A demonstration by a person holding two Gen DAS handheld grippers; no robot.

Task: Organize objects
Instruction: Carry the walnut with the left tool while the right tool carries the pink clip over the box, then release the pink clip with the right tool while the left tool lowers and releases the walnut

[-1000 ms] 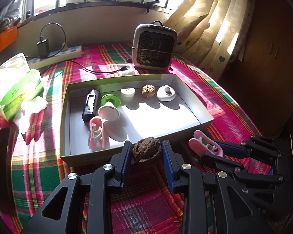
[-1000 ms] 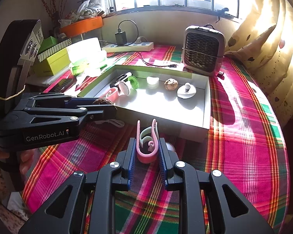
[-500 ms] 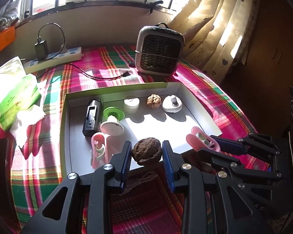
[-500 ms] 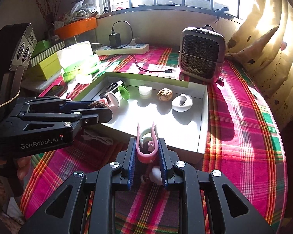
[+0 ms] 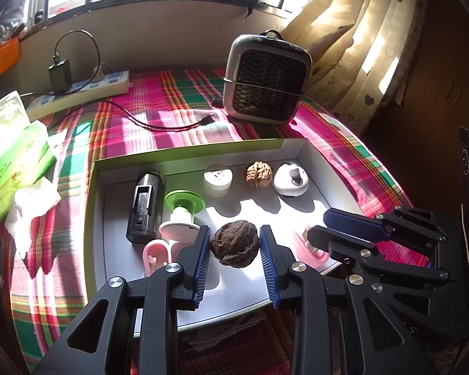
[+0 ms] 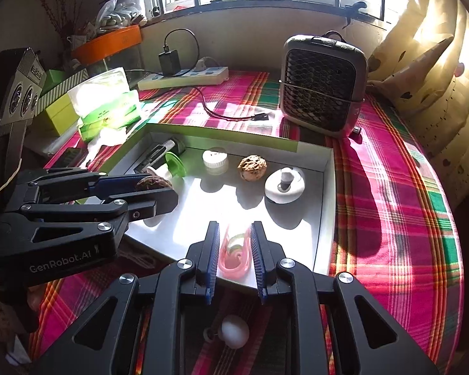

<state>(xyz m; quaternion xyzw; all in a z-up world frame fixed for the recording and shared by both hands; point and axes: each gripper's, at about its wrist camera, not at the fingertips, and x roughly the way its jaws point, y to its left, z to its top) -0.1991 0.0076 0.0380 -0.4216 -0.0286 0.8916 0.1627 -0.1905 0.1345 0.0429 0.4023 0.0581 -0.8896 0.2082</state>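
My left gripper [image 5: 234,247] is shut on a dark brown walnut [image 5: 235,243], held over the front part of the shallow white tray [image 5: 184,153]. My right gripper [image 6: 234,250] is shut on a pink clip [image 6: 234,254] with a green inner piece, just inside the tray's near edge [image 6: 326,218]. In the left wrist view the right gripper [image 5: 320,236] and its pink clip [image 5: 309,251] appear at right. In the tray lie a black device [image 5: 145,206], a green-and-white spool [image 5: 181,212], a white cap [image 5: 218,178], a pale walnut [image 5: 259,174], a white round holder [image 5: 290,178] and another pink clip [image 5: 154,254].
A small grey heater [image 5: 265,78] stands behind the tray, with a power strip [image 5: 78,93] and black cable at back left. A green tissue pack [image 5: 12,156] lies left. A white ball-shaped piece [image 6: 234,331] rests on the plaid cloth under my right gripper.
Both grippers have moved forward from the plaid cloth in front of the tray to over its near edge, carrying the walnut and the pink clip with them.
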